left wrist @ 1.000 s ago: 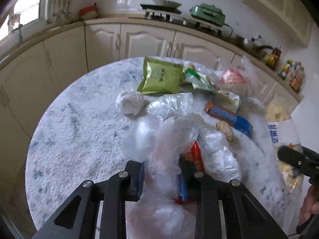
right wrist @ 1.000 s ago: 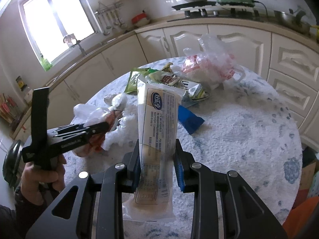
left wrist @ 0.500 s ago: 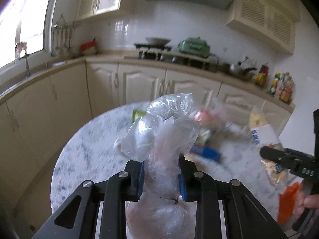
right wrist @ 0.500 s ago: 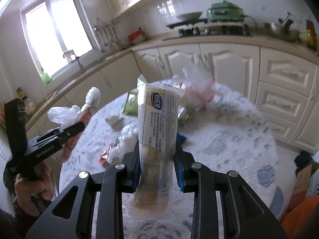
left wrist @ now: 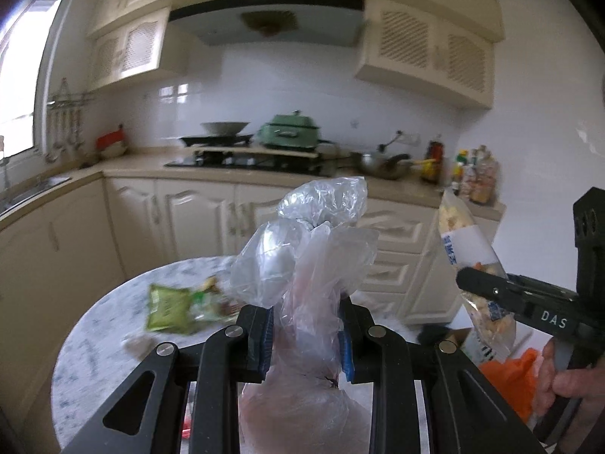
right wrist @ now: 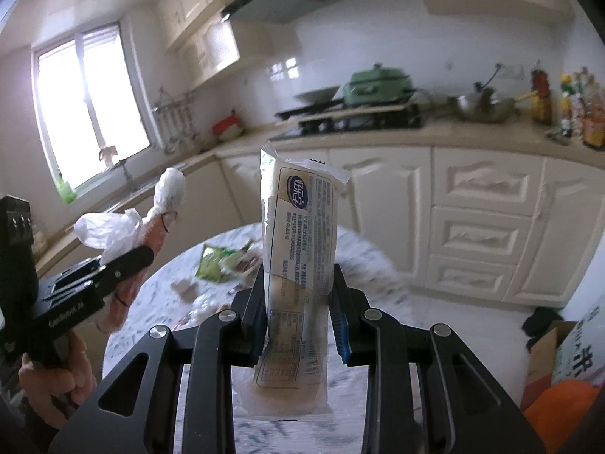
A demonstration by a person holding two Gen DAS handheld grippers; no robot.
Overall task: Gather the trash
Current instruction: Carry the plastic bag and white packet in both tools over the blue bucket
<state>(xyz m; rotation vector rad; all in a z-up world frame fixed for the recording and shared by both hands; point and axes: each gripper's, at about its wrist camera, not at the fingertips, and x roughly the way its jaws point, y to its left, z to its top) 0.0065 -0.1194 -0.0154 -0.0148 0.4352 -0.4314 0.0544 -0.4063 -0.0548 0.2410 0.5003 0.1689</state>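
Both claws are loaded and up off the round marble surface [left wrist: 94, 336], so the job in hand looks like carrying the trash to wherever it gets dumped.

Going left to right: the left claw [left wrist: 304, 335] is pinching a crumpled clear plastic bag [left wrist: 314, 249] by its bunched neck, with the loose top puffing up above the pads and the fuller, pinkish bottom hanging below. The right claw [right wrist: 298, 321] is clamped on a tall snack wrapper [right wrist: 302, 249], pale with a blue round logo and fine print, standing upright with its torn top edge sticking up.

Tips for this step, I'd say: keep both grips tight, because thin plastic slides easily. The bag's weight sits under the pads, so don't swing it. The wrapper is gripped about mid-height, so holding it upright should stop it folding over.

There's an orange bag [left wrist: 510, 378] low on the right, next to a cardboard box [right wrist: 540, 344], and that's my guess for the drop spot, but I can't tell for sure. A green packet [left wrist: 168, 306] and other scraps are on the surface, so more trips are likely.
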